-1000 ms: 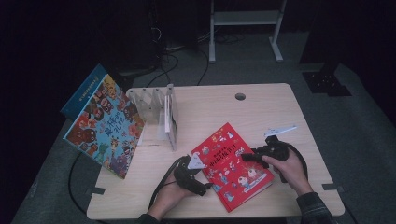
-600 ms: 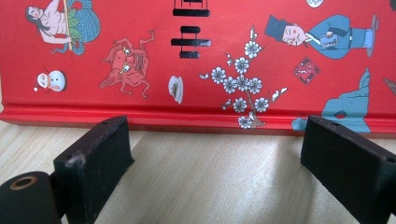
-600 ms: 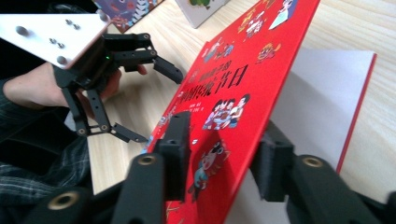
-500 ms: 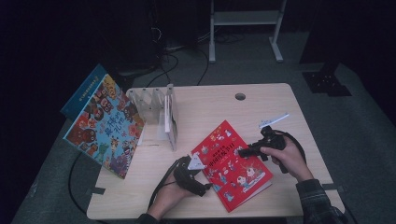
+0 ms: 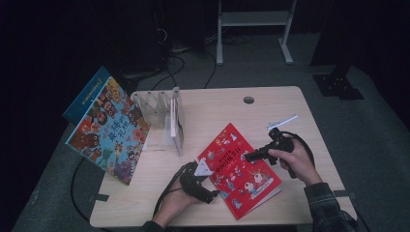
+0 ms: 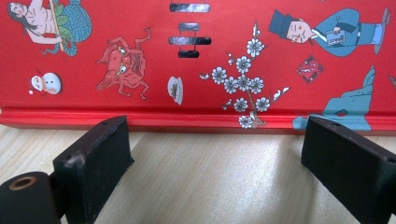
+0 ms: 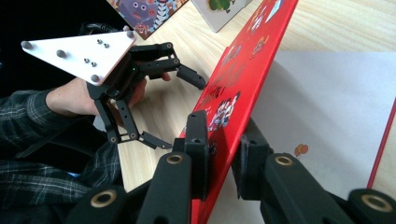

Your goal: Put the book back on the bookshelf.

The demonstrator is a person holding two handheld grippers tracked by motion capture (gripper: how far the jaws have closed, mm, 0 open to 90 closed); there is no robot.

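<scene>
A red hardcover picture book (image 5: 239, 169) lies on the pale wooden table (image 5: 217, 108) near its front edge, between the two hands. At its left, the left gripper (image 5: 212, 192) lies low and level on the table in a hand that comes in from the front edge, jaws spread wide and empty, facing the book's spine edge (image 6: 196, 119) just short of contact. At the right, the right gripper (image 7: 222, 154) — held in a raised hand, wrist angled inward — has just been closing its jaws and pinches the book's red front cover (image 7: 247, 88), lifted off the white page beneath.
</scene>
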